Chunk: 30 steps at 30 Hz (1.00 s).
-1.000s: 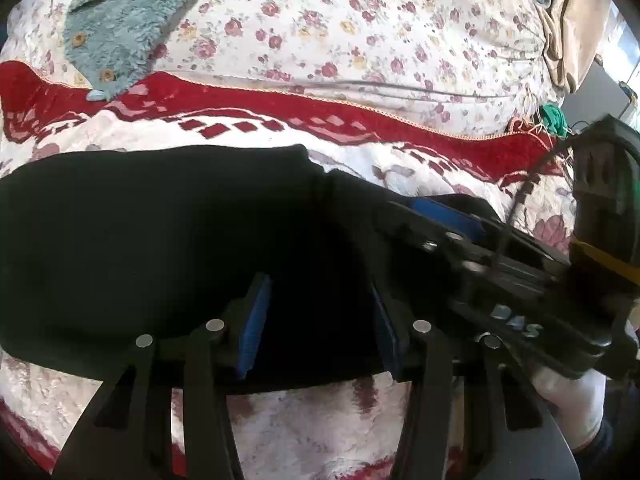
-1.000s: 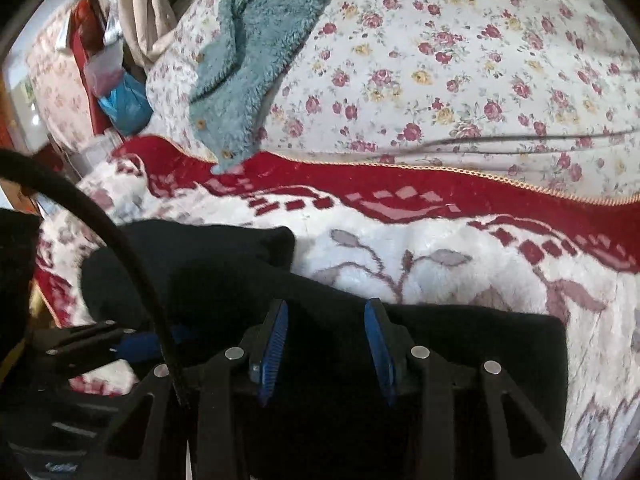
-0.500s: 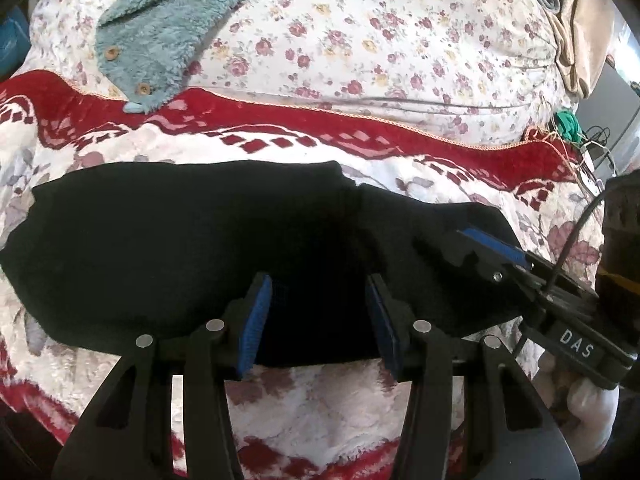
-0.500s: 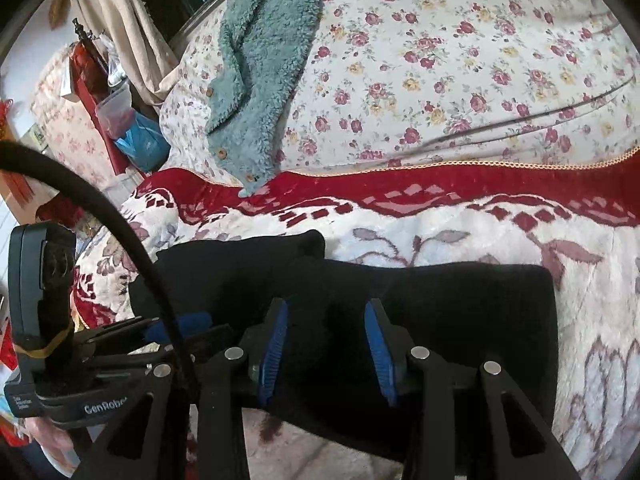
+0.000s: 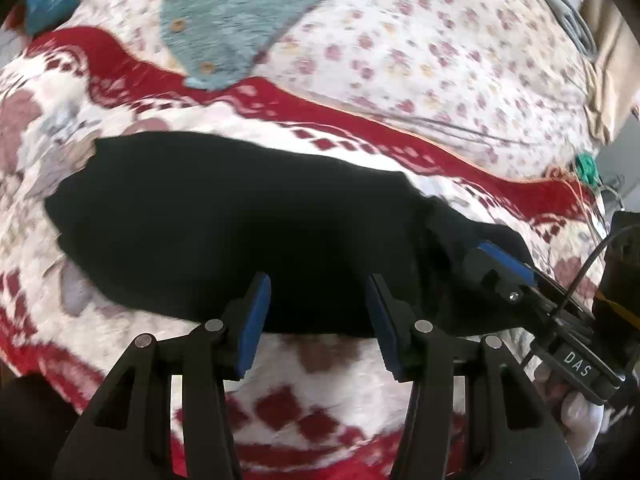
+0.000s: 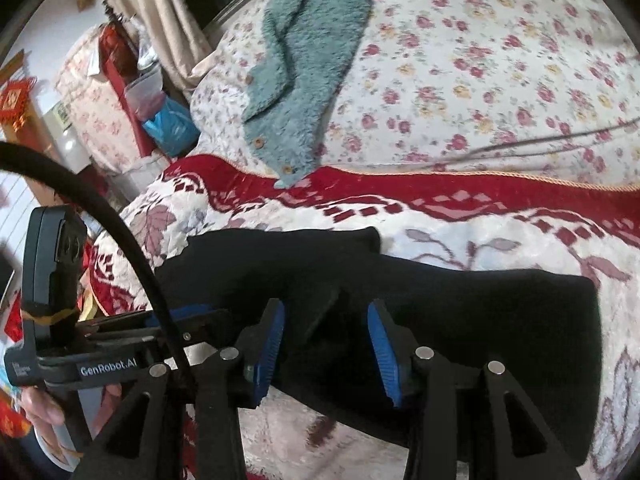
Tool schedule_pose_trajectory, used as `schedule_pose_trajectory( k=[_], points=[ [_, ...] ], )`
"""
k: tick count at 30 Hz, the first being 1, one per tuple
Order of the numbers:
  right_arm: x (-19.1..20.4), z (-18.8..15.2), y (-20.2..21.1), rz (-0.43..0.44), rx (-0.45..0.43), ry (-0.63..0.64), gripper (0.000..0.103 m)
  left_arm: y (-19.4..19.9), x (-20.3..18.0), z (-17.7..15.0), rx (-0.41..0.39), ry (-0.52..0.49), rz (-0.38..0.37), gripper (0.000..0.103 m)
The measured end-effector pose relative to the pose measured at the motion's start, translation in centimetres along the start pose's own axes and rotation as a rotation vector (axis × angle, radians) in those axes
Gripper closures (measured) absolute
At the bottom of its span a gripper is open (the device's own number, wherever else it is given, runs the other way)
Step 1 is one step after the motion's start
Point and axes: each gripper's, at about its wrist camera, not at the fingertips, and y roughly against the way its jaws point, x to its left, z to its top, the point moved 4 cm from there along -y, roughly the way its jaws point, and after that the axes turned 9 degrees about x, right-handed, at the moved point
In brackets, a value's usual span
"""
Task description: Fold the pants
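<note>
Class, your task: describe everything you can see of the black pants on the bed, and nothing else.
The black pants look like soft, plain, matte fabric, with no details showing. They lie flat, already folded into a wide band across the red-and-white blanket, with one layer overlapping another near the middle. The left gripper and right gripper are both open over the near edge; neither clamps the fabric, and whether they touch it cannot be told.

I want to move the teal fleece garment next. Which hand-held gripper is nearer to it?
Left, though only slightly. The left hand-held gripper hovers over the black pants almost straight below the teal fleece garment; the right hand-held gripper sits farther along the pants.
</note>
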Motion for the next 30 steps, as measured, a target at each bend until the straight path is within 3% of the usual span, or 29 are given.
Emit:
schedule_pose_trajectory(
  k=[8, 17, 30],
  points=[
    [3.4, 2.2, -2.6, 0.061, 0.031, 0.064, 0.061, 1.7, 6.3, -0.5, -0.026, 0.193, 0.041, 0.054],
    [5.3, 3.5, -4.4, 0.087, 0.049, 0.076, 0.060, 1.7, 9.9, -0.9, -0.020, 0.299, 0.074, 0.054],
    [7.9, 6.1, -9.2, 0.139, 0.136, 0.193, 0.058, 2.0, 13.7, -2.1, -0.049, 0.498, -0.009, 0.051]
  ],
)
